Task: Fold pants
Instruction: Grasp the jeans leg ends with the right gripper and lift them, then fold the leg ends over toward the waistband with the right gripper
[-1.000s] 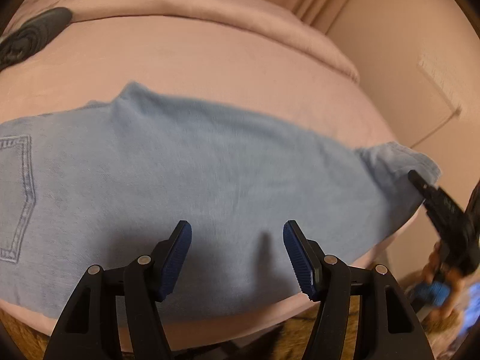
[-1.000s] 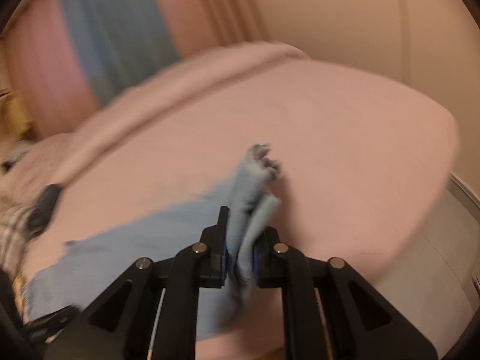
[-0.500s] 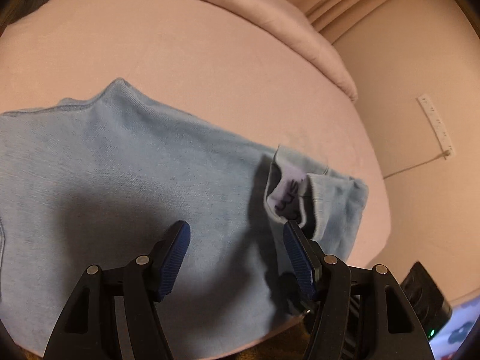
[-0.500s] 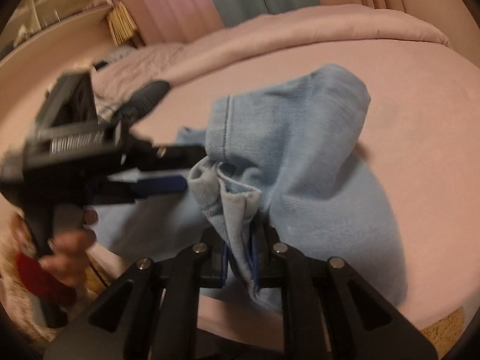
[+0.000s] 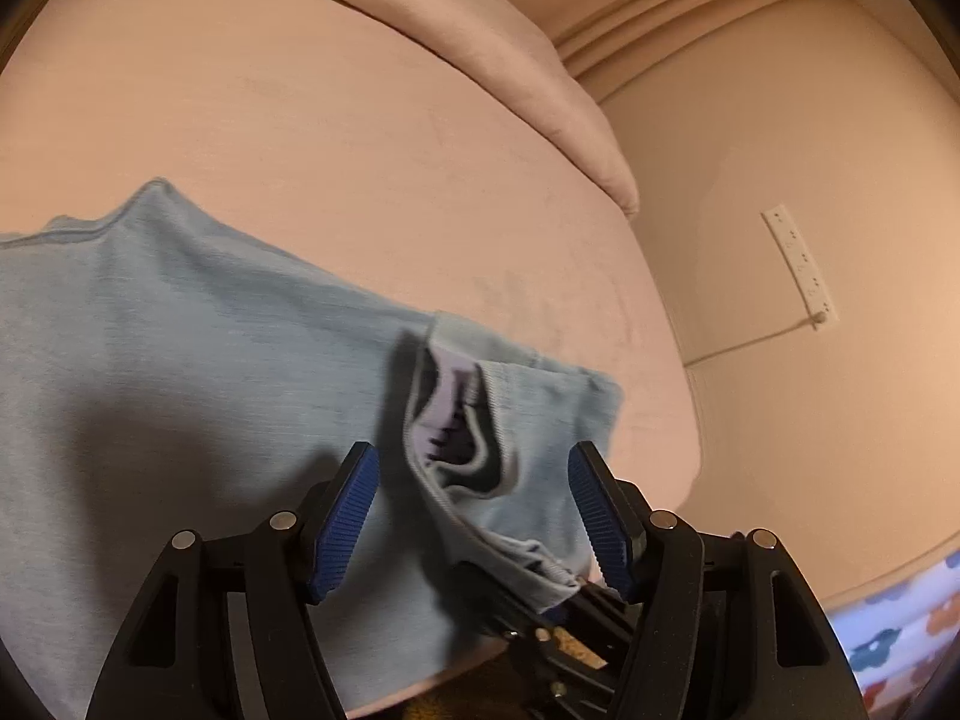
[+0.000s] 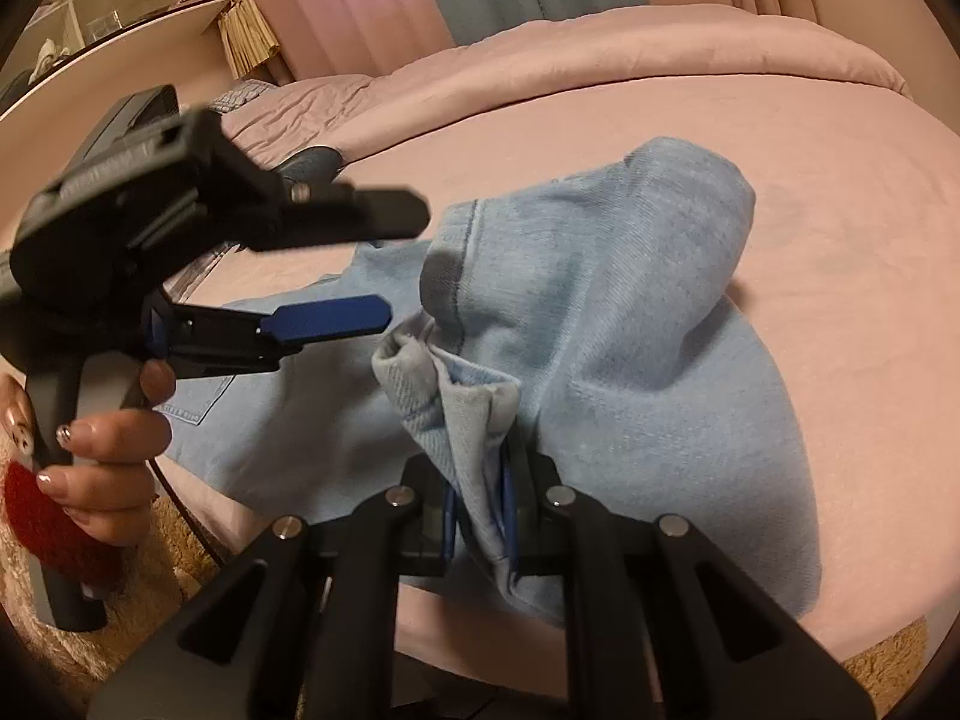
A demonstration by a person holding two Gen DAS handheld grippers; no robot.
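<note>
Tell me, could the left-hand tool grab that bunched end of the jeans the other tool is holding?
Probably yes. The left gripper has its jaws open with the bunched hem right between them, nothing in between. The right gripper already clamps that fold.

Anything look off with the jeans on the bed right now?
The jeans aren't flat: the leg end clamped in the right hand-held gripper is bunched, with the cuff gaping open and showing its pale inside. The left hand-held gripper is open around it.
</note>
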